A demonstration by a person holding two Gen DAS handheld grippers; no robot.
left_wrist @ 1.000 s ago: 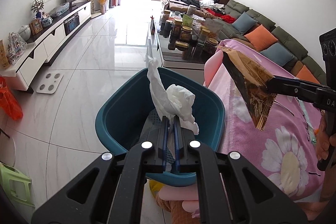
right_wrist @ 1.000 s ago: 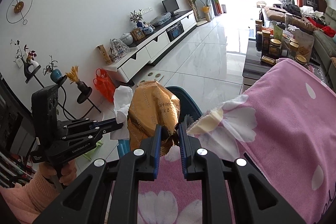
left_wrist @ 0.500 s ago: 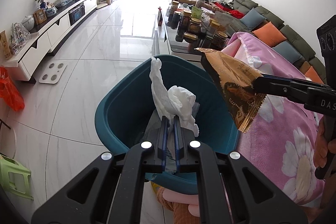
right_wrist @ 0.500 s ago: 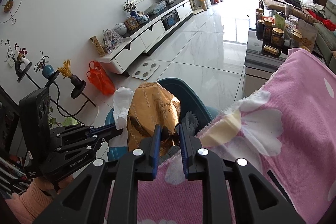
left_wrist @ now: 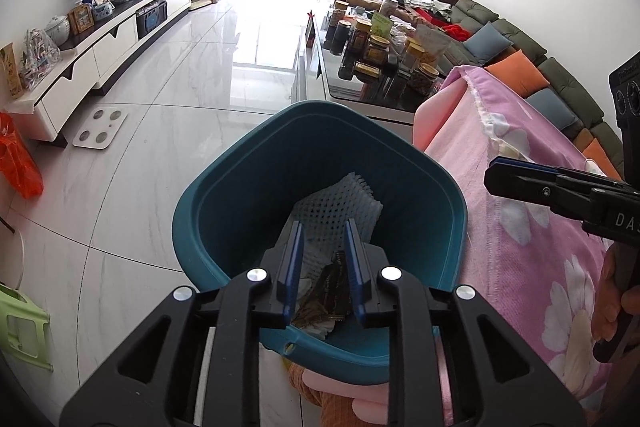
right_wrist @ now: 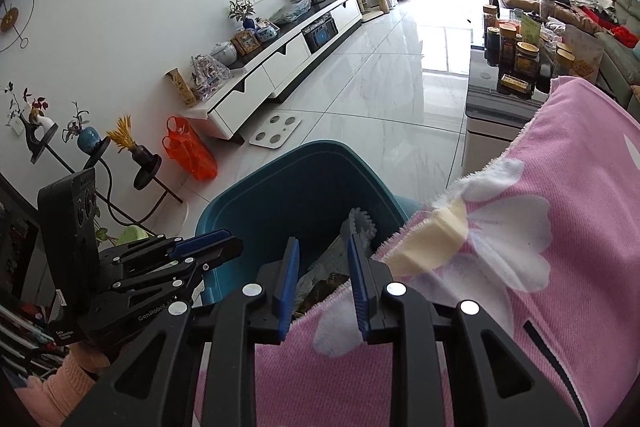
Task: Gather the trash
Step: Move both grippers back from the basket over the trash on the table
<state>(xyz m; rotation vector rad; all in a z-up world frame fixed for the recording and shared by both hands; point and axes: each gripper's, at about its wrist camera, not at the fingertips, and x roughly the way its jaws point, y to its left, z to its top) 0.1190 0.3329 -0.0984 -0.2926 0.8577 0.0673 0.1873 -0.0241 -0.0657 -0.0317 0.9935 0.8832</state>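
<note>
A teal bin [left_wrist: 248, 187] stands on the floor beside the pink flowered blanket [left_wrist: 532, 255]. Inside it lie a white foam net [left_wrist: 340, 205], the brown-gold wrapper [left_wrist: 326, 293] and white tissue [left_wrist: 318, 325]. My left gripper [left_wrist: 322, 227] hangs over the bin, its jaws opening with nothing between them. My right gripper [right_wrist: 322, 245] is over the bin's edge [right_wrist: 280, 167] and the blanket [right_wrist: 560, 227], jaws opening and empty. The trash shows below it, the tissue [right_wrist: 310, 279] and wrapper [right_wrist: 320, 293]. Each gripper appears in the other's view, the right [left_wrist: 496, 173] and the left [right_wrist: 224, 243].
A glass coffee table [left_wrist: 340, 87] crowded with jars stands past the bin. A white TV cabinet [left_wrist: 104, 47] lines the left wall, with a bathroom scale [left_wrist: 100, 127] and an orange bag [left_wrist: 18, 163] on the floor. A sofa [left_wrist: 520, 47] runs along the right. A green stool [left_wrist: 20, 323] sits near left.
Both grippers let go: the tissue dropped from the left and the brown-gold wrapper from the right, and both now lie in the bin. Both grippers sank a little toward the bin.
</note>
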